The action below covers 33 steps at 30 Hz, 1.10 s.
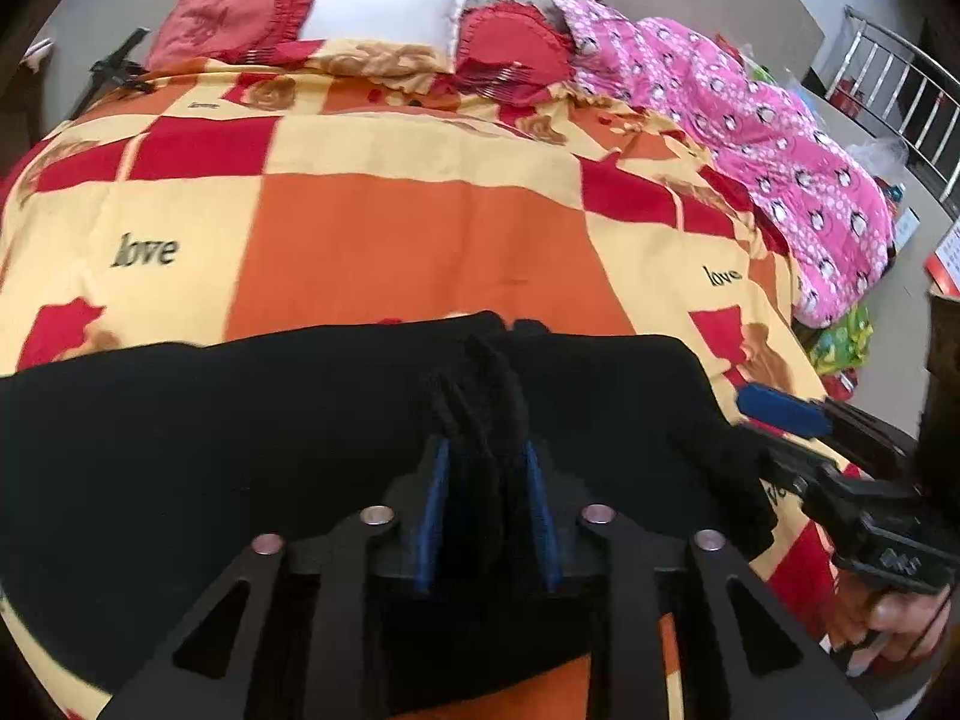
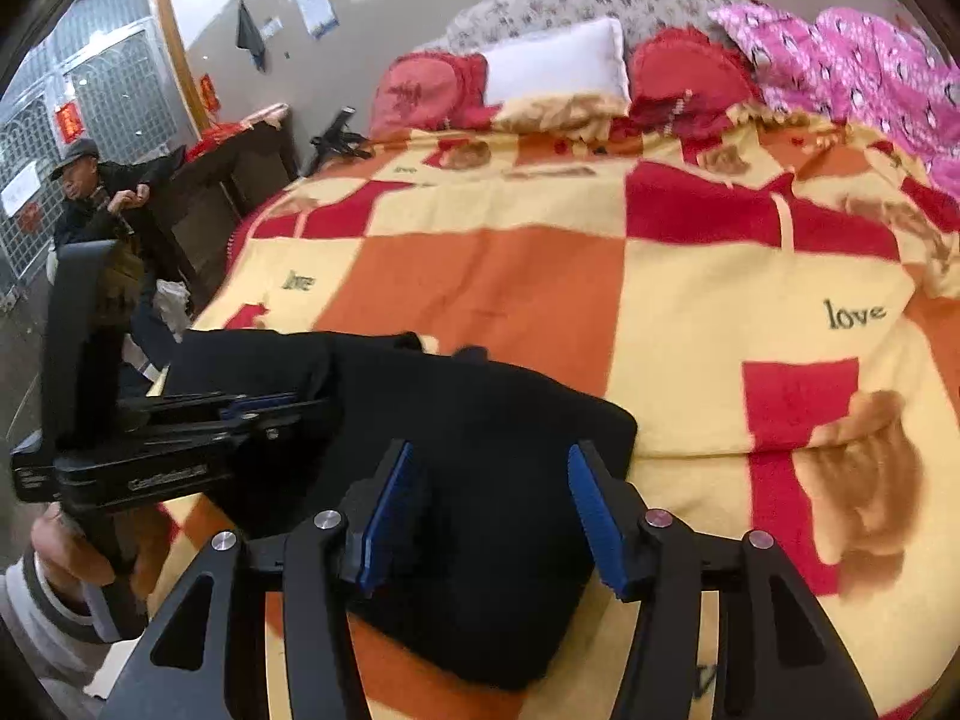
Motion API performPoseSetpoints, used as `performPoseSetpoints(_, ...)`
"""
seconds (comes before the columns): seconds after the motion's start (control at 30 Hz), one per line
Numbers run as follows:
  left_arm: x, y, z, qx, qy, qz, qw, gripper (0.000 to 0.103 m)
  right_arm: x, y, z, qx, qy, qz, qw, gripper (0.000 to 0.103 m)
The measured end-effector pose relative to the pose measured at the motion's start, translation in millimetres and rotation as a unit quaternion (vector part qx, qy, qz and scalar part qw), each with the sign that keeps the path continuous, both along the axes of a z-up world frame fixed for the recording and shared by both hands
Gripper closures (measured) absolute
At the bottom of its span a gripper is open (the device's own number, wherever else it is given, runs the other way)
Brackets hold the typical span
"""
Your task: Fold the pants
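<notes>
Black pants point(image 1: 240, 420) lie across the near edge of the bed, on an orange, red and yellow checked blanket point(image 1: 390, 240). My left gripper point(image 1: 486, 456) is shut on a bunched fold of the pants between its blue pads. It also shows in the right wrist view point(image 2: 282, 408), at the left part of the pants point(image 2: 480, 450). My right gripper point(image 2: 492, 480) is open, its blue pads spread above the right end of the pants, holding nothing. It shows at the right in the left wrist view point(image 1: 774, 414).
A white pillow point(image 1: 384, 6) and red pillows point(image 1: 228, 18) lie at the head of the bed. A pink quilt point(image 1: 750, 120) runs along the right side. A man point(image 2: 96, 192) sits by a dark table point(image 2: 228, 162) at the left. A metal railing point(image 1: 900, 84) stands at the far right.
</notes>
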<state>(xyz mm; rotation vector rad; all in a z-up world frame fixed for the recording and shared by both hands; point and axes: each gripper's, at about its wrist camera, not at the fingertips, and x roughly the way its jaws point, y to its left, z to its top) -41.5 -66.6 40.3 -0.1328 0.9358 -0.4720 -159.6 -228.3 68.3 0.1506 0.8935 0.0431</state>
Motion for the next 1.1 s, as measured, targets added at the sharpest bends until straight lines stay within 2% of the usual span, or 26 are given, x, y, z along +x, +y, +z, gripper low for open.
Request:
performPoseSetpoints(0.13, -7.8, 13.7, -2.1, -0.002, -0.001, 0.006, 1.0, 0.068, -6.5, 18.6, -1.0, -0.014, 0.009, 0.027, 1.0, 0.048)
performPoseSetpoints(0.3, -11.0, 22.8, -2.5, -0.003, -0.004, 0.014, 0.9999, 0.066, 1.5, 40.1, -27.0, -0.047, 0.042, 0.059, 0.996, 0.049)
performPoseSetpoints(0.57, -21.8, 43.2, 9.7, 0.01, -0.025, 0.023, 0.9994, 0.062, 2.0, 34.6, 0.2, -0.006, 0.02, 0.054, 0.998, 0.048)
performPoseSetpoints(0.77, -27.7, 64.3, 14.1, 0.009, -0.032, 0.035, 0.9988, 0.058, 16.6, 34.4, -9.7, 0.0, 0.03, 0.045, 0.999, 0.047)
performPoseSetpoints(0.87, -29.4, 75.1, 12.4, 0.005, -0.024, 0.043, 0.9988, 0.058, 25.8, 37.8, -29.2, -0.008, 0.047, 0.05, 0.998, 0.042)
performPoseSetpoints(0.97, -30.3, 85.5, 12.6, 0.001, -0.019, 0.052, 0.9985, 0.058, 27.6, 39.1, -26.7, 0.008, 0.044, 0.053, 0.998, 0.03)
performPoseSetpoints(1.1, -34.0, 101.1, 16.9, -0.002, -0.02, 0.064, 0.9978, 0.057, 32.9, 46.6, -15.0, 0.008, 0.046, 0.052, 0.998, 0.029)
